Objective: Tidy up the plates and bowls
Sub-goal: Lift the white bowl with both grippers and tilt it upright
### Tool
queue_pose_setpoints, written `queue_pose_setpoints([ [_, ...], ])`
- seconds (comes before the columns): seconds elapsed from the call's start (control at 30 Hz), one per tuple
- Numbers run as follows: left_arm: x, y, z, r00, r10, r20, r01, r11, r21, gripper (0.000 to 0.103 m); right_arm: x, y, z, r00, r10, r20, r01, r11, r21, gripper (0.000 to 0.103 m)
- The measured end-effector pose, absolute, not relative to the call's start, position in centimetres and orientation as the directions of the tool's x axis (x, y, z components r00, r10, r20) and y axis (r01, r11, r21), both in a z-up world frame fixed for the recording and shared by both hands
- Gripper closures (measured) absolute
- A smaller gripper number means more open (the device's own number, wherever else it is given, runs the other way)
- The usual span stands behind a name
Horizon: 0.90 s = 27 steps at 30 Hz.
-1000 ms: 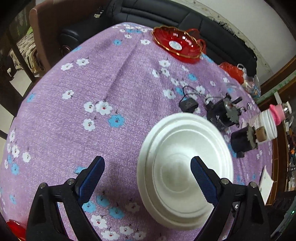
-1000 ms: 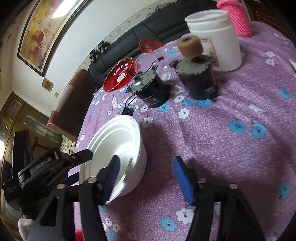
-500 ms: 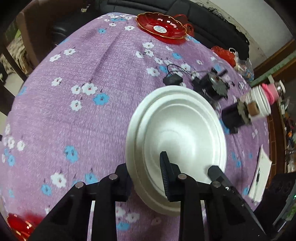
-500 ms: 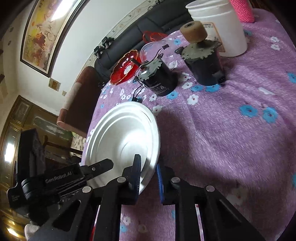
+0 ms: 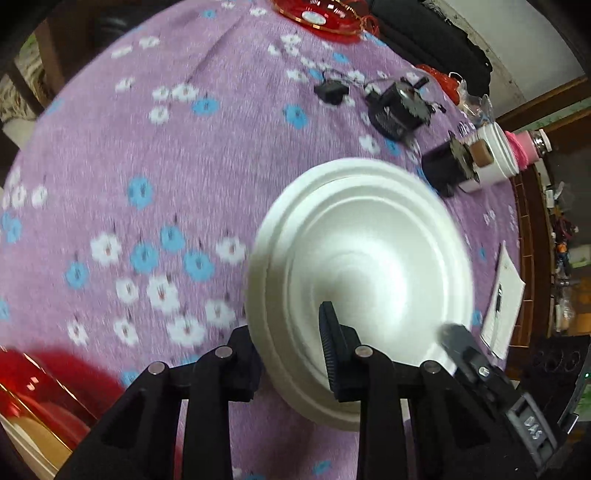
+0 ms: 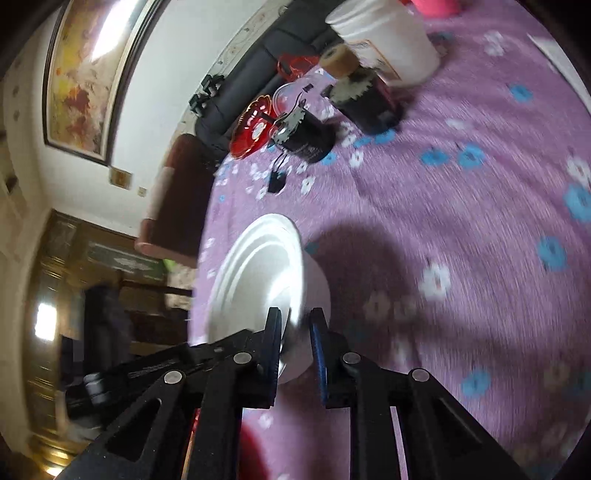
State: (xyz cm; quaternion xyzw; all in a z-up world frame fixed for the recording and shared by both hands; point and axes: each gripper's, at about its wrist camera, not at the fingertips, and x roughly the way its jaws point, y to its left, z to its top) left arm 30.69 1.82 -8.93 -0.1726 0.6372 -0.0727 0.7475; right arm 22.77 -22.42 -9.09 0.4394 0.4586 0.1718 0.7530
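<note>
White bowl (image 5: 365, 273) rim is pinched by both the left gripper (image 5: 291, 354) and the right gripper (image 6: 295, 343), tilted above the tablecloth's (image 5: 155, 155) near edge; uneven pulling could crack it or knock the red dish (image 5: 22, 387).

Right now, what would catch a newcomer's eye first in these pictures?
The white bowl at centre, its rim pinched by both the left gripper and the right gripper above the purple flowered tablecloth. Next, the red dish at the table's far edge.
</note>
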Motion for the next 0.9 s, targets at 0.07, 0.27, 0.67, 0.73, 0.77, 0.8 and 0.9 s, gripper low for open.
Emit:
queue_pose_setpoints([
  [0.07, 29.8, 1.9, -9.5, 0.157, -0.359, -0.92, -0.116, 0.919, -0.378, 0.077, 21.4, -22.9, -8.6, 0.517, 0.702, -0.49, 0.13, 0.502, 0.855, 0.085],
  [0.27, 27.4, 0.4, -10.6, 0.118, -0.388, -0.914, -0.101, 0.911, -0.399, 0.077, 18.8, -21.9, -7.0, 0.496, 0.752, -0.434, 0.069, 0.464, 0.883, 0.085],
  [0.67, 26.3, 2.1, -7.7, 0.286, -0.386, -0.877, -0.102, 0.898, -0.429, 0.073, 17.0, -24.7, -7.1, 0.598, 0.574, -0.56, 0.123, 0.624, 0.772, 0.059],
  [0.73, 26.9, 2.8, -7.6, 0.321, -0.353, -0.879, -0.125, 0.904, -0.409, 0.07, 17.3, -25.1, -8.1, 0.594, 0.571, -0.567, 0.142, 0.62, 0.772, 0.059],
  [0.77, 27.1, 3.1, -7.8, 0.327, -0.343, -0.881, -0.135, 0.905, -0.403, 0.07, 17.6, -25.2, -8.5, 0.59, 0.57, -0.572, 0.148, 0.62, 0.77, 0.059],
  [0.8, 27.3, 3.3, -8.0, 0.325, -0.34, -0.882, -0.143, 0.905, -0.401, 0.07, 17.9, -25.2, -8.8, 0.587, 0.568, -0.577, 0.153, 0.622, 0.768, 0.059],
  [0.9, 28.0, 4.5, -9.2, 0.318, -0.351, -0.881, -0.187, 0.888, -0.421, 0.07, 19.0, -24.7, -9.7, 0.577, 0.565, -0.589, 0.156, 0.632, 0.759, 0.059],
])
